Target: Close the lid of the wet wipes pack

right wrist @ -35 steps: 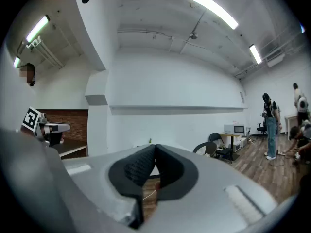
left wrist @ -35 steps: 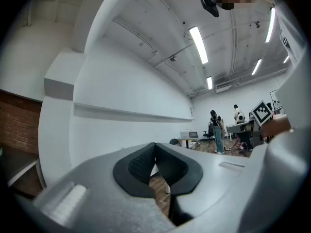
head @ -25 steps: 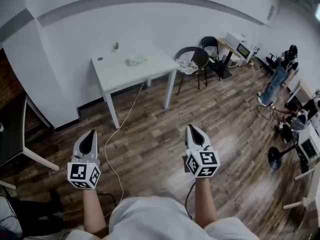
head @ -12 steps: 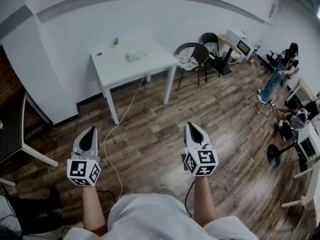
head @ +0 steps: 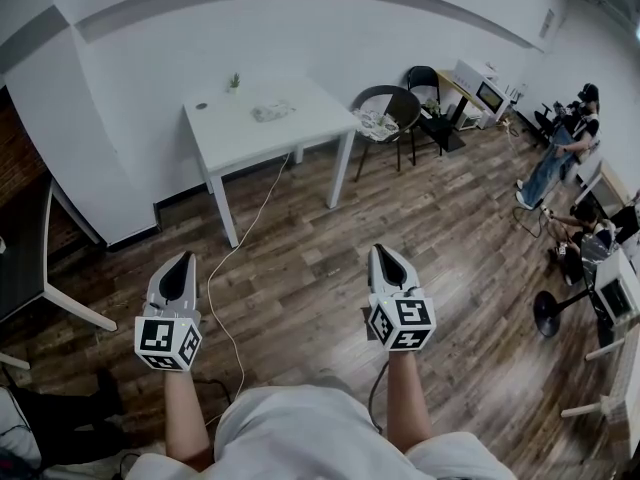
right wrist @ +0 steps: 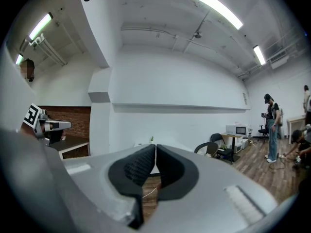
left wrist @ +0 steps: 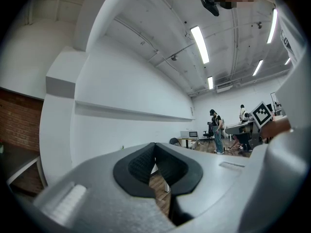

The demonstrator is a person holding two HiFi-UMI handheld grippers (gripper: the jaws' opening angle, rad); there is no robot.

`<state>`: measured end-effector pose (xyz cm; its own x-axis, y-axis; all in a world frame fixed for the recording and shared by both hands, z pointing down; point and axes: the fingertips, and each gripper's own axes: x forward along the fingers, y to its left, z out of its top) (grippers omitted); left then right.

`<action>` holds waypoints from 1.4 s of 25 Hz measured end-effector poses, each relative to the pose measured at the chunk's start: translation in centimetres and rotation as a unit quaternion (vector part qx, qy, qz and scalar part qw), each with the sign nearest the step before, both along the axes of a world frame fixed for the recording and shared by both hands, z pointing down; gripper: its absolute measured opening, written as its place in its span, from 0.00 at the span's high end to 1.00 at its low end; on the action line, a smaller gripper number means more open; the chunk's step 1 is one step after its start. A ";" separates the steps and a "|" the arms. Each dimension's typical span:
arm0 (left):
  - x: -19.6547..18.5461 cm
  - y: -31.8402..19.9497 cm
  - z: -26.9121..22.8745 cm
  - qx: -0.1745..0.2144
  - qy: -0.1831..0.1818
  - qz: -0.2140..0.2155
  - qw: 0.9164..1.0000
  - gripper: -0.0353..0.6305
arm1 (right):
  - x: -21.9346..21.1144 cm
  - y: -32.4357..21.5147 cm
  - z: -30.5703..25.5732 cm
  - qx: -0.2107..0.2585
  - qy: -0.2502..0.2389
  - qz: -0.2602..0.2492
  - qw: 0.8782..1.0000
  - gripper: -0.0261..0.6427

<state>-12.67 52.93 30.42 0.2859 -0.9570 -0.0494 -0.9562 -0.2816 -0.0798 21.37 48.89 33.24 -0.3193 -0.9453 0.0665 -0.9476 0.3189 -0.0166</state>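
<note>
A white counter (head: 300, 133) stands by the wall, a small potted plant (head: 233, 82) at its back edge. A white cable (head: 262, 206) trails from it over the wood floor (head: 450, 238). Right of it are a black chair (head: 388, 110), a microwave (head: 487, 96) and a standing person (head: 558, 156).

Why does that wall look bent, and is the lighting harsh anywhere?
Head view: the wide lens bows the white wall into an arc, and the corners dim. Left gripper view: the ceiling strip lights glare white. Right gripper view: a round fisheye picture with black corners.
</note>
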 end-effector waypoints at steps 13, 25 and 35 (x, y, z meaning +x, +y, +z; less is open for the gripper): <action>-0.5 -0.4 1.3 -0.013 0.003 0.004 1.000 0.95 | -1.2 -0.5 1.1 -0.011 0.003 -0.009 1.000 0.82; -0.5 -2.1 3.0 -0.028 0.014 0.013 0.999 0.95 | -1.1 -1.4 2.2 -0.027 0.009 -0.002 1.000 0.82; -0.4 -7.7 4.0 -0.044 0.008 0.011 0.999 0.95 | -1.2 -7.3 3.5 -0.038 0.003 -0.007 0.999 0.82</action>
<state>-13.05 45.23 34.45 0.3071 -0.9512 0.0301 -0.9506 -0.3081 -0.0385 20.20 41.59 36.78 -0.3313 -0.9332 0.1394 -0.9434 0.3297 -0.0356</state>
